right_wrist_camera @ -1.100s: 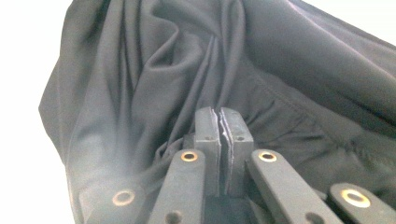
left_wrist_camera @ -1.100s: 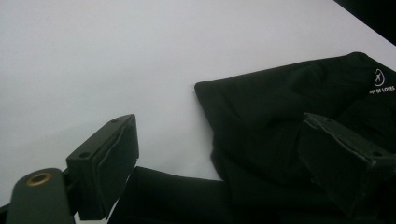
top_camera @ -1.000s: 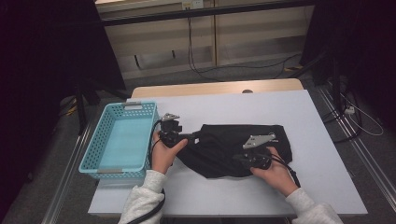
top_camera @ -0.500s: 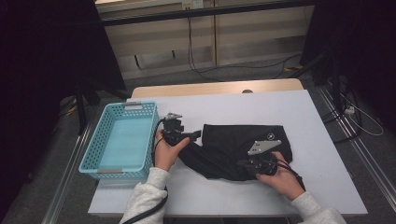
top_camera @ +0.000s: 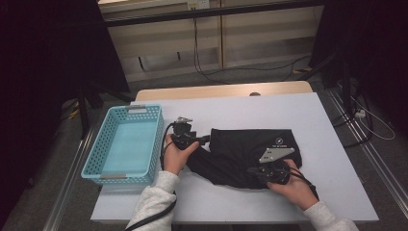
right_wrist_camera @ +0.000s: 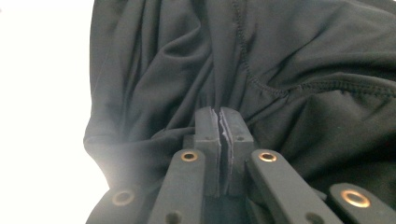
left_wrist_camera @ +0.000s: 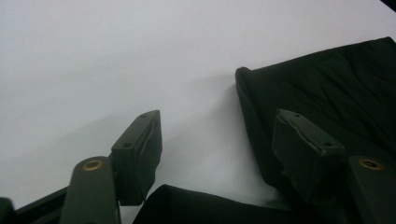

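Presently, black garment [top_camera: 250, 154] lies crumpled on white table [top_camera: 288, 110], just right of blue basket [top_camera: 126, 144]. R gripper [right_wrist_camera: 219, 122] clenched on a fabric fold at garment's near edge. L gripper [left_wrist_camera: 217, 144] at garment's left edge, jaws just been closing, still apart w/ fabric edge between, pads not pressing.

We see a black garment [top_camera: 250, 151] lying crumpled on the white table [top_camera: 312, 115], its upper part flat with a small white logo, its lower-left part bunched into folds.
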Tool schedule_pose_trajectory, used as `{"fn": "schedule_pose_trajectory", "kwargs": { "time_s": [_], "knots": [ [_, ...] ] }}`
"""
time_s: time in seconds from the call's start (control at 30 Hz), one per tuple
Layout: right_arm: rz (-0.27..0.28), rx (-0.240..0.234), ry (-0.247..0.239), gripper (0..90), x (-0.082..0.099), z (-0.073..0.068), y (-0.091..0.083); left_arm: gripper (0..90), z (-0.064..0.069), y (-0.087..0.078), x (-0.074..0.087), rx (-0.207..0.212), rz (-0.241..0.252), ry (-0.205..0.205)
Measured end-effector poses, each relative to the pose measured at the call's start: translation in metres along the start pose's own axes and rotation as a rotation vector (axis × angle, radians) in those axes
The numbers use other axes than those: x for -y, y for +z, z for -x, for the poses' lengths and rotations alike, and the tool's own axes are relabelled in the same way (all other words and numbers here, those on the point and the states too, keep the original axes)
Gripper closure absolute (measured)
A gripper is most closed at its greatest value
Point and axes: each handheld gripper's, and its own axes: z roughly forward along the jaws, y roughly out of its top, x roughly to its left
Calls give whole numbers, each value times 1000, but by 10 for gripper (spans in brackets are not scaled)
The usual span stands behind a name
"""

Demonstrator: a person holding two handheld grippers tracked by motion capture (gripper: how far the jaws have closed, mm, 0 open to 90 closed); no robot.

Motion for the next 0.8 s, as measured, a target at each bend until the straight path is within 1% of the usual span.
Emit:
{"fn": "schedule_pose_trajectory", "kwargs": {
  "time_s": [0.03, 0.07, 0.1, 0.17, 0.2, 0.23, 0.27, 0.33, 0.37, 0.4, 0.43, 0.47, 0.57, 0.63, 0.67, 0.7, 0.73, 0.8],
  "knots": [
    [0, 0, 0, 870, 0, 0, 0, 354, 0, 0, 0, 0, 0, 0],
    [1, -1, -2, 870, 0, 0, 0, 357, -1, 1, 1, 0, -13, -3],
    [1, 0, -3, 870, 0, 0, 0, 355, -1, 3, 2, 16, -19, -4],
    [1, 2, -6, 870, 0, -1, 0, 347, 0, 5, 3, 23, -28, -6],
    [1, 2, -6, 870, 0, -1, 1, 345, 3, 10, 5, 33, -42, 5],
    [1, 2, -6, 870, 0, -1, 1, 346, 3, 10, 5, 33, -42, 5],
    [1, 3, -3, 870, 0, -1, 1, 346, 8, 14, 7, 41, -51, 16],
    [1, 3, -4, 869, 0, -1, 2, 351, 10, 15, 7, 44, -57, 21],
    [1, 3, -4, 869, 0, -1, 2, 351, 12, 17, 8, 45, -68, 33],
    [-1, 6, -8, 868, 0, -1, 2, 362, 14, 18, 9, 28, -64, 48],
    [-1, 6, -8, 868, 0, -1, 2, 372, 14, 18, 9, 28, -64, 48],
    [-1, 5, -9, 868, 0, -1, 2, 377, 15, 18, 9, 28, -60, 40],
    [0, 3, -6, 867, 0, -1, 2, 396, 17, 19, 9, 32, -61, 50],
    [0, 4, -9, 867, 0, -1, 2, 406, 21, 21, 9, 41, -62, 64],
    [0, 4, -8, 867, -1, -1, 2, 455, 25, 22, 10, 65, -74, 64],
    [0, 5, -10, 867, -1, -1, 2, 467, 25, 22, 10, 65, -74, 64],
    [0, 4, -10, 867, -1, -1, 2, 487, 29, 23, 10, 55, -77, 79],
    [1, 3, -9, 867, 0, -1, 2, 539, 30, 23, 10, 61, -81, 77]
  ]
}}
